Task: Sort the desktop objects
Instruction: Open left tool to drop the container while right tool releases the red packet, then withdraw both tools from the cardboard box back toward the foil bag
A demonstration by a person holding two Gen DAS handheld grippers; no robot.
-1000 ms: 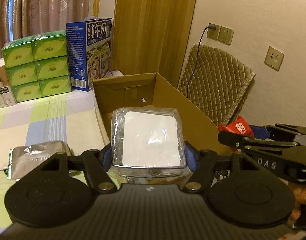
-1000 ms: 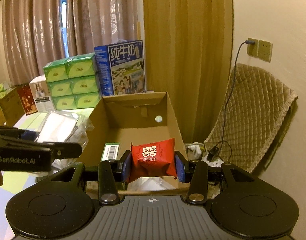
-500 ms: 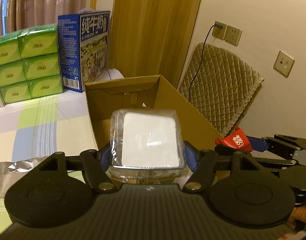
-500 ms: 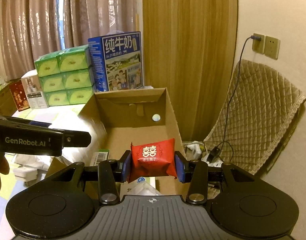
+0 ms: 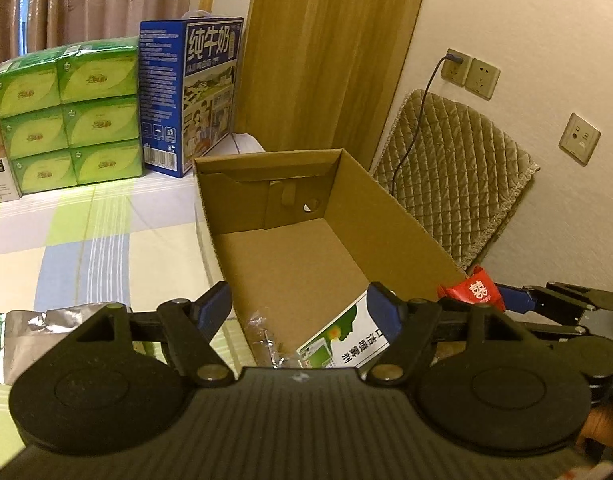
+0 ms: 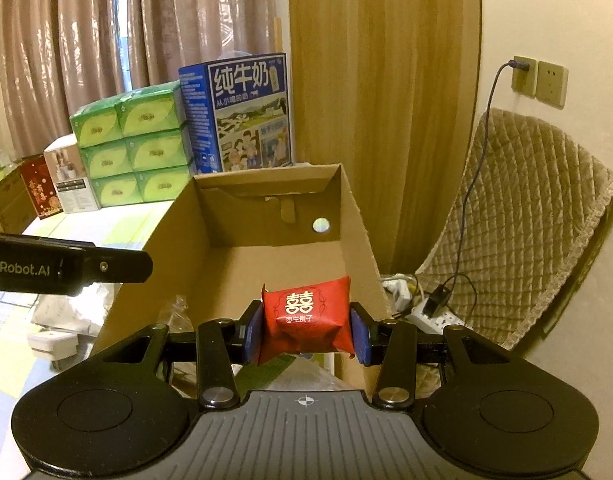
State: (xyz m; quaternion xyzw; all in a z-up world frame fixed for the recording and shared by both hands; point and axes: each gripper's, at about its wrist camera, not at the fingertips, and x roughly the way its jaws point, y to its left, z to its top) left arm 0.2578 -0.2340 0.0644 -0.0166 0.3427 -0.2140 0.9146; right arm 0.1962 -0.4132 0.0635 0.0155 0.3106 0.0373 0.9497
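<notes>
Sitting clamped in the right gripper (image 6: 306, 326): red packet (image 6: 307, 325).

Both grippers are matte black, each with two round discs, silver screws and a ribbed grey body; the left gripper (image 5: 298, 312) and right gripper (image 6: 306, 330) have blue pads (image 6: 253, 332). White "enRobot.AI" lettering marks one side.
</notes>
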